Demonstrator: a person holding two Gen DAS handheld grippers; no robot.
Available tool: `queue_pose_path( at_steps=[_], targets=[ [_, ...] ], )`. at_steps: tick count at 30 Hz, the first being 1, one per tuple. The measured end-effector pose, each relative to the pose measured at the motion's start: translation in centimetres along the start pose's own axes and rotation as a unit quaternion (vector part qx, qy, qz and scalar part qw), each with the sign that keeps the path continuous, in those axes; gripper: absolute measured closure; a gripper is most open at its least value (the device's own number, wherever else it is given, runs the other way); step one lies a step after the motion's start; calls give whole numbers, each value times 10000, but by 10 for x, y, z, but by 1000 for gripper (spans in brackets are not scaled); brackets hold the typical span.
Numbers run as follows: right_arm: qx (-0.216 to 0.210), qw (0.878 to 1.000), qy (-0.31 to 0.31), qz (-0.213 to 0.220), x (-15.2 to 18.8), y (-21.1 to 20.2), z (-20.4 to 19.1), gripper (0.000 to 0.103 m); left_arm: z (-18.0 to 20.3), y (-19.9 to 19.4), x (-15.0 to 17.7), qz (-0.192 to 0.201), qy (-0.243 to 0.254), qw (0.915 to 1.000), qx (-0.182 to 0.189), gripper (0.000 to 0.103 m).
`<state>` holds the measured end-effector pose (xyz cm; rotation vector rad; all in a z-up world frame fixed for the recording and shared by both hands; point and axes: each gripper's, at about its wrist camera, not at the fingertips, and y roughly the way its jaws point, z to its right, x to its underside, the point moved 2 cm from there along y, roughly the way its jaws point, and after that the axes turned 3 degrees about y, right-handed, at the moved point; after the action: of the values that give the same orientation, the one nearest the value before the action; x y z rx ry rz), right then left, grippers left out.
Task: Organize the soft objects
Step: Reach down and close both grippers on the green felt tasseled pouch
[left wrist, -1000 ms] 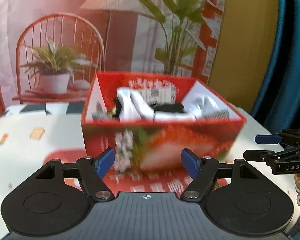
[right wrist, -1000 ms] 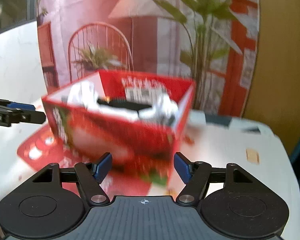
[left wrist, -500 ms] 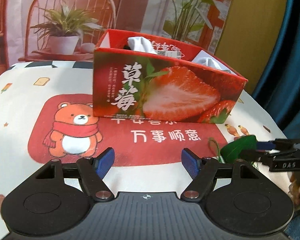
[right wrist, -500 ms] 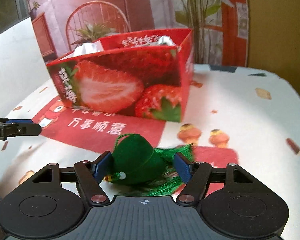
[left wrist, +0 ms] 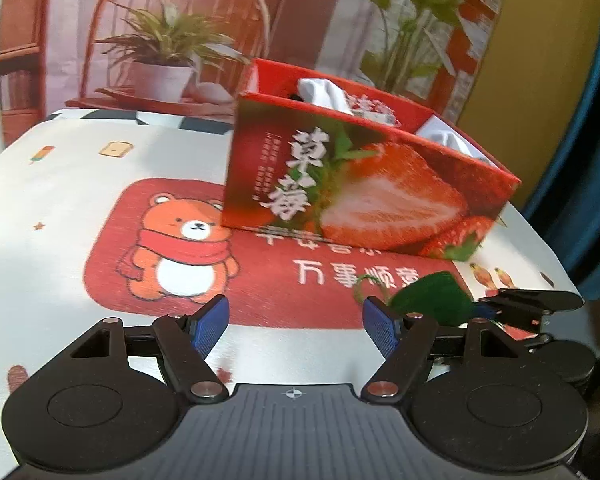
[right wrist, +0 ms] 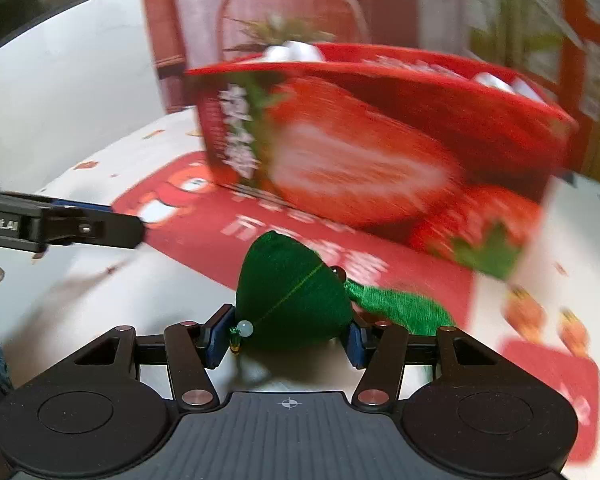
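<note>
A green stuffed sachet (right wrist: 292, 296) with a tassel (right wrist: 400, 308) and a pale bead sits between the pads of my right gripper (right wrist: 286, 340), which is shut on it just above the tablecloth. It also shows in the left wrist view (left wrist: 432, 296), held by the right gripper (left wrist: 496, 308). A red strawberry box (left wrist: 364, 192) holding white soft items (left wrist: 324, 92) stands behind; it also shows in the right wrist view (right wrist: 372, 152). My left gripper (left wrist: 296, 328) is open and empty, low over the table in front of the box.
The table carries a white cloth with a red bear panel (left wrist: 180, 248). A printed backdrop with a chair and plants (left wrist: 168, 48) hangs behind. A blue curtain (left wrist: 580, 160) is at the right. The left gripper's finger (right wrist: 60, 228) reaches in from the left of the right wrist view.
Both grippers came down from box height to the tabletop. My right gripper closed around the green sachet and has it gripped. The left gripper stayed open.
</note>
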<state>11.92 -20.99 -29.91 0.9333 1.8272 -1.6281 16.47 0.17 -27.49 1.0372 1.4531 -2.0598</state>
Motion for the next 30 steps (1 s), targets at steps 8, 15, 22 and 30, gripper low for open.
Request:
queue_pose_path(
  at_steps=[8,15,22,30],
  targets=[
    [-163,9997,-174,50,-5,13,-22,49,-10,-4,0,59,-267,9996,-74,27],
    [52,9973,505,528,6,-13,4,40,2,4,5,-30,-117,9999,55,29],
    [246,9952,515,796,12,-28,12,34,4,8,10,-144,-164,9997,74,34],
    [206,9951,586,765,13,-22,16,40,12,15,3,-240,-167,9994,171,35]
  ],
)
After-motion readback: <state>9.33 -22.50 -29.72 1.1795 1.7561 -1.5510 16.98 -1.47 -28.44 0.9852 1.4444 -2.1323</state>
